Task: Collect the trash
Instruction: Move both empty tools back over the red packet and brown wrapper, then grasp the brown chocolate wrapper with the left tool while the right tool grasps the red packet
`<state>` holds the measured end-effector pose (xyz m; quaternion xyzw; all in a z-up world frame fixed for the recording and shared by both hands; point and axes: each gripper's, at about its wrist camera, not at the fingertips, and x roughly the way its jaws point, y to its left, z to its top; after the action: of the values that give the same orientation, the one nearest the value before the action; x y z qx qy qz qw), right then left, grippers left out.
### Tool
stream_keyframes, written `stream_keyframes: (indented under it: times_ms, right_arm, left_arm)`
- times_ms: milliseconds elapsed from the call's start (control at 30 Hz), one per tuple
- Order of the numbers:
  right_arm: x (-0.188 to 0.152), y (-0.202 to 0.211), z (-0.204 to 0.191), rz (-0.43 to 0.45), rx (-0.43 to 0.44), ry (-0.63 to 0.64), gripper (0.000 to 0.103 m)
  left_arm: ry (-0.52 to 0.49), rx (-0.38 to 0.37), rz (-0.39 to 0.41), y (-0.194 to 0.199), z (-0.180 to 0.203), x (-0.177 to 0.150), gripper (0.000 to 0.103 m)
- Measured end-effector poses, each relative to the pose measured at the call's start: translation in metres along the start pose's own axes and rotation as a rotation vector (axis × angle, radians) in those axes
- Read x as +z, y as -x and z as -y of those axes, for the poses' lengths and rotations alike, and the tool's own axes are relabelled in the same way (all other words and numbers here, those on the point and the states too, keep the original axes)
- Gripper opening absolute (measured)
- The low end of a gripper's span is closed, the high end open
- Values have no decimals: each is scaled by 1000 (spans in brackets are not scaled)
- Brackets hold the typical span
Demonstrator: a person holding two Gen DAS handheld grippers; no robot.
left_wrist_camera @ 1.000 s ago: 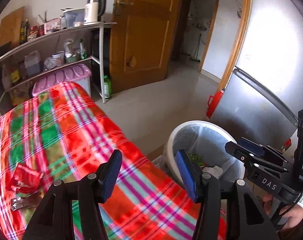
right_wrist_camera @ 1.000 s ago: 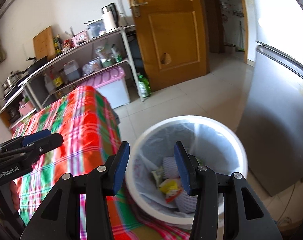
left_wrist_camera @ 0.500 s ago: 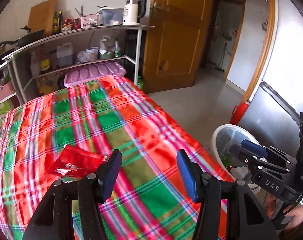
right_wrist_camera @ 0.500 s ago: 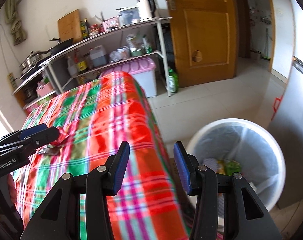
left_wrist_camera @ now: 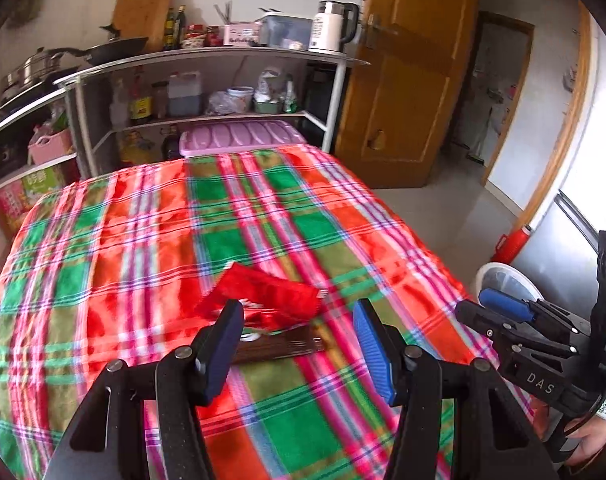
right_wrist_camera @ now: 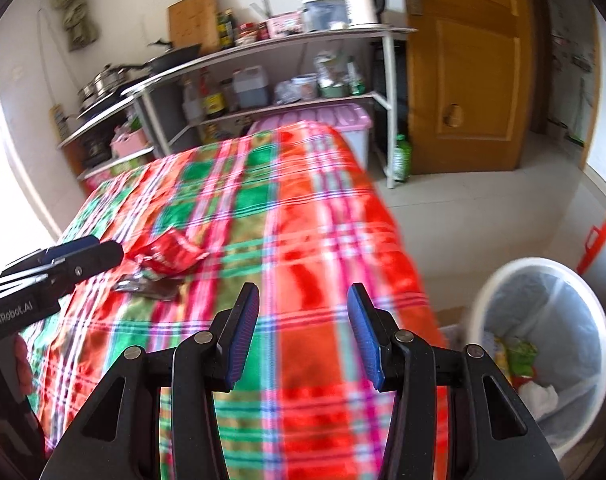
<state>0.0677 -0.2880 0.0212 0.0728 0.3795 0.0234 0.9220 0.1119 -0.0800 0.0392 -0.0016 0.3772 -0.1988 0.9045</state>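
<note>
A red snack wrapper (left_wrist_camera: 263, 296) lies on the plaid tablecloth (left_wrist_camera: 223, 216), with a dark brown wrapper (left_wrist_camera: 279, 348) just in front of it. My left gripper (left_wrist_camera: 299, 340) is open and empty, right above both wrappers. The wrappers also show in the right wrist view, red (right_wrist_camera: 171, 256) and dark brown (right_wrist_camera: 151, 288). My right gripper (right_wrist_camera: 301, 332) is open and empty over the cloth's right part. The white trash bin (right_wrist_camera: 539, 344), lined with a bag, stands on the floor right of the table and holds several pieces of trash. The bin's rim (left_wrist_camera: 503, 276) shows in the left view.
A grey shelf unit (left_wrist_camera: 207, 92) with bottles, pots and a kettle stands behind the table. A purple-lidded box (left_wrist_camera: 239, 136) sits beyond the far edge. A wooden door (right_wrist_camera: 467, 68) and a steel fridge (left_wrist_camera: 563, 240) are on the right.
Both grippers have swung left, away from the bin and over the table. The wrappers now lie between my left gripper's fingers in view. Both stay open.
</note>
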Motion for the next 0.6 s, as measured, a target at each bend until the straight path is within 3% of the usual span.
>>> stream_keyframes:
  times_ms: [300, 600]
  right_arm:
    - [1, -49, -69, -111, 173, 108, 47]
    - [3, -86, -105, -183, 207, 133, 47]
  left_arm:
    - [96, 75, 19, 20, -63, -10, 57]
    - [133, 80, 16, 27, -93, -21, 57]
